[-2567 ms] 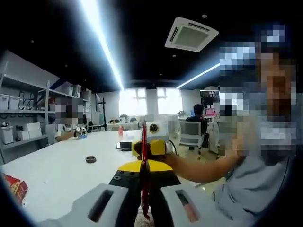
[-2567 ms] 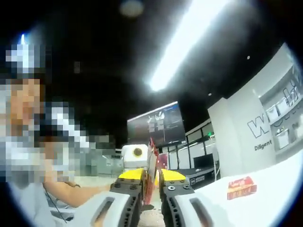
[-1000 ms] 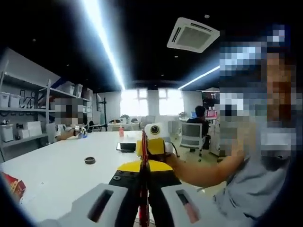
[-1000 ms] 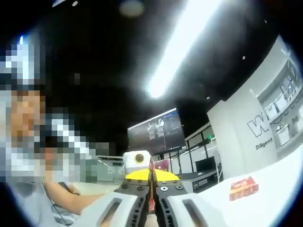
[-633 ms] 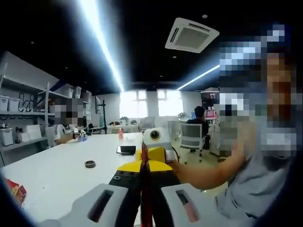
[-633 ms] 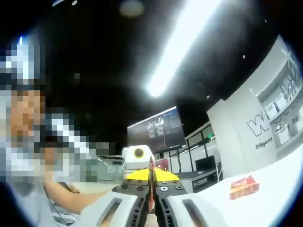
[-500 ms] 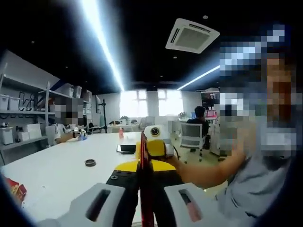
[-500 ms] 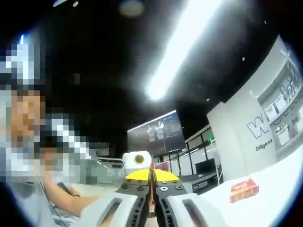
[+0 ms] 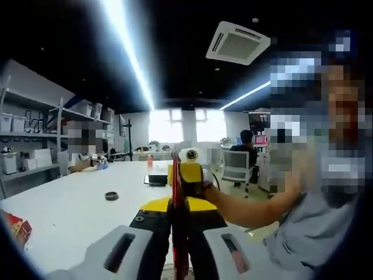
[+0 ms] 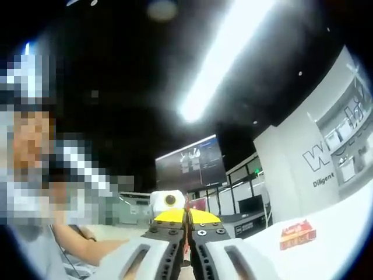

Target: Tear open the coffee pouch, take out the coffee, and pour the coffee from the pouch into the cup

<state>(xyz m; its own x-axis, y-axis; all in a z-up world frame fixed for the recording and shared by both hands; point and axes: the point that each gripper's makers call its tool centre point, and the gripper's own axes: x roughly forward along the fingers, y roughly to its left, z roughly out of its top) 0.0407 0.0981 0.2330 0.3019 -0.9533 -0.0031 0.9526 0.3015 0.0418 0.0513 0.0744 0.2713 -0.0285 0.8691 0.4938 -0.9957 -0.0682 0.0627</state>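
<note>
A thin red coffee pouch [image 9: 176, 189] stands edge-on in the air between the two grippers. In the left gripper view, my left gripper [image 9: 178, 220] is shut on its near edge. The right gripper's yellow body [image 9: 192, 175] faces me from the pouch's far side, held by a person's hand. In the right gripper view, my right gripper [image 10: 186, 228] is shut on the same pouch [image 10: 185, 248]. The left gripper's yellow body [image 10: 166, 217] sits just behind it. Both grippers are raised above the white table [image 9: 64, 213].
On the table lie a small black ring [image 9: 111, 196], a dark phone [image 9: 154, 179] and a red packet [image 9: 14, 224], the packet [image 10: 297, 230] also in the right gripper view. The person's arm [image 9: 250, 207] reaches in from the right. Shelves line the left wall.
The right gripper's jaws have drawn tighter on the pouch since the earliest frame. Both views have shifted slightly, and the pouch stays held between the two grippers.
</note>
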